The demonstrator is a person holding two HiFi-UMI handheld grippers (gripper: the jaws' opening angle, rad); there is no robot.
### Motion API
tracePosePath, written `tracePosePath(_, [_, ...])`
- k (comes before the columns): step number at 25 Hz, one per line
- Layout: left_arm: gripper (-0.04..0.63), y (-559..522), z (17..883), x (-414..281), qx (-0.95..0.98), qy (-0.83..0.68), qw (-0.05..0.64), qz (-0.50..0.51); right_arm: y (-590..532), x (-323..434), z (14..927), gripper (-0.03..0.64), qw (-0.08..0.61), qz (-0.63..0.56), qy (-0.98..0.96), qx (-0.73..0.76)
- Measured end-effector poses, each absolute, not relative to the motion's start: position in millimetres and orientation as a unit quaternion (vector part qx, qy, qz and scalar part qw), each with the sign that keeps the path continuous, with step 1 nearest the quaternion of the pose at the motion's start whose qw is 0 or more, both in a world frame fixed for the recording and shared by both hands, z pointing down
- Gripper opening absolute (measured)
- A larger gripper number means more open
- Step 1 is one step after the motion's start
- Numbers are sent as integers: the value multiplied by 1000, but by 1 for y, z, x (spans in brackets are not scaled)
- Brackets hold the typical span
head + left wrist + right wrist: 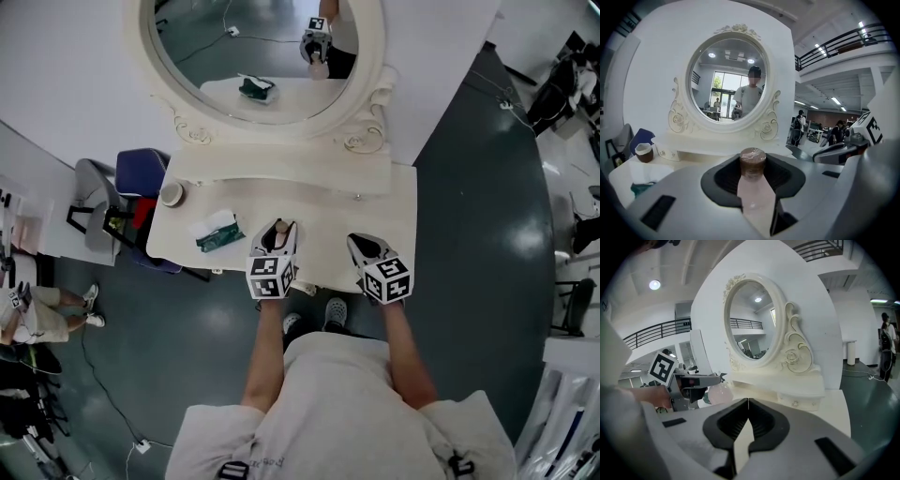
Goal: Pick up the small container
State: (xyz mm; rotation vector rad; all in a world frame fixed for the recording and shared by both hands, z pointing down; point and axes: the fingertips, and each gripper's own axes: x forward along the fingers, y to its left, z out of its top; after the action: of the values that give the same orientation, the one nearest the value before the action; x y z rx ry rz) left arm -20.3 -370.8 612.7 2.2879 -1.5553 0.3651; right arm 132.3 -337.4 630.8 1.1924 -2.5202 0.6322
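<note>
The small container is a pale pink bottle with a brown cap. It stands between the jaws of my left gripper, which is shut on it. In the head view the left gripper holds the container above the front edge of the white dressing table. My right gripper hovers beside it to the right, shut with nothing in it; its jaws meet at the tips. The right gripper view shows the left gripper with the pink container at the left.
A round mirror in an ornate frame rises at the table's back. A brown-rimmed cup and a green and white packet lie on the table's left part. A blue chair stands left of the table.
</note>
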Motion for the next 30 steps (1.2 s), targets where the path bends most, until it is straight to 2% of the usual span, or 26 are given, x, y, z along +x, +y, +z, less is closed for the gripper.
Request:
tracePosePath(7, [156, -352, 572, -51, 812, -543, 164, 136, -337, 110, 600, 17, 108, 224, -862, 442])
tracePosePath(30, [156, -295, 517, -127, 839, -510, 138, 129, -300, 32, 551, 17, 91, 190, -861, 464])
